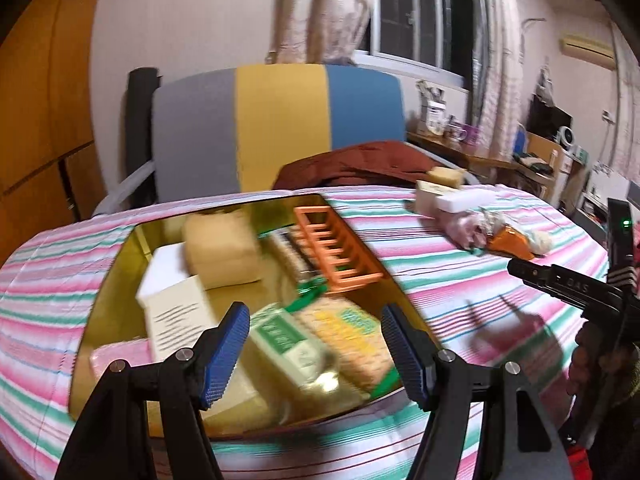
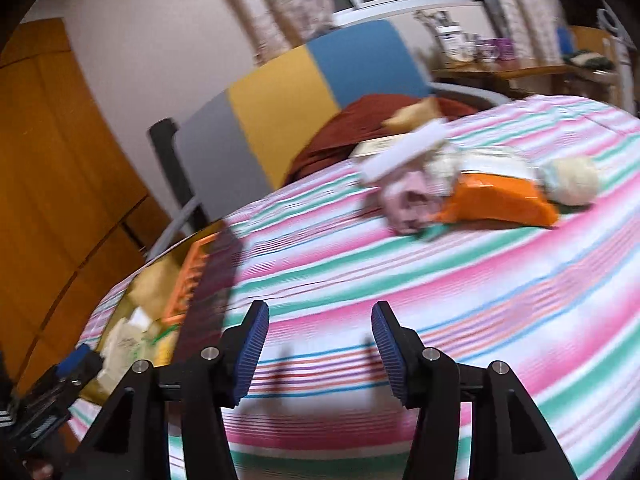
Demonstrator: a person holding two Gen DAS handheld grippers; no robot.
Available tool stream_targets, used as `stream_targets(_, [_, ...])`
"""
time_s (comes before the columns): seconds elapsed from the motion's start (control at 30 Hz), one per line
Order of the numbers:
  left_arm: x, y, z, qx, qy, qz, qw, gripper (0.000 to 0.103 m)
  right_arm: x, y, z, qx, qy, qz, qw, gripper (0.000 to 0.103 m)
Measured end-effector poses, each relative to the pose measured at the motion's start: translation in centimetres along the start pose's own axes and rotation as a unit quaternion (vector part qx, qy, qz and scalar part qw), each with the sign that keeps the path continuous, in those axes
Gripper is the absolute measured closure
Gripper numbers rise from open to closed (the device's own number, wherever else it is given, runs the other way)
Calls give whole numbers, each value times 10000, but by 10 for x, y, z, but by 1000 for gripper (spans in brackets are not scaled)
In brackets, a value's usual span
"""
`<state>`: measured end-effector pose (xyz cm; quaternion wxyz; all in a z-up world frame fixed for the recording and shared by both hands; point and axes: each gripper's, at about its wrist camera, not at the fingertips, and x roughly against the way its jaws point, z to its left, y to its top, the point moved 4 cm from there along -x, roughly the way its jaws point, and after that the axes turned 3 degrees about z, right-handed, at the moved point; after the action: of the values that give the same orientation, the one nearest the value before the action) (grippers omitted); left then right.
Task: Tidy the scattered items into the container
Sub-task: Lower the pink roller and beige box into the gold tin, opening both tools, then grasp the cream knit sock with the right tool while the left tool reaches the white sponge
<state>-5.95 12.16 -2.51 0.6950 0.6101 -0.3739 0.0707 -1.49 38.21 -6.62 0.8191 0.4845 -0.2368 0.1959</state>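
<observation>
Left gripper [image 1: 314, 354] hangs released and empty over the gold container [image 1: 120, 256], lower left, already part filled. Right gripper [image 2: 318, 354], jaws apart and empty, faces the leftover pile, orange packet [image 2: 500, 200] upper right, likely next.

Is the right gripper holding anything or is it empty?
Empty. The right gripper has open jaws with only striped bedspread showing between its blue pads; the leftover pile lies well ahead of it.
</observation>
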Motion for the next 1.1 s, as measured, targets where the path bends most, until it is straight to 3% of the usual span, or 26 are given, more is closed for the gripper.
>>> stream_targets(0.47, [-28, 15, -95, -787, -773, 244, 9936, 33, 41, 42, -132, -774, -1233, -576, 9877, 41])
stream_targets(0.63, [-39, 12, -113, -915, -918, 416, 9907, 33, 36, 66, -152, -712, -1568, -600, 9832, 41])
stream_targets(0.77, [-44, 11, -115, -876, -983, 518, 9899, 33, 22, 83, -162, -576, -1798, -476, 9809, 31])
stream_targets(1.1, [-67, 16, -123, -644, -1200, 805, 9874, 33, -8, 97, -174, -588, -2070, -164, 9764, 20])
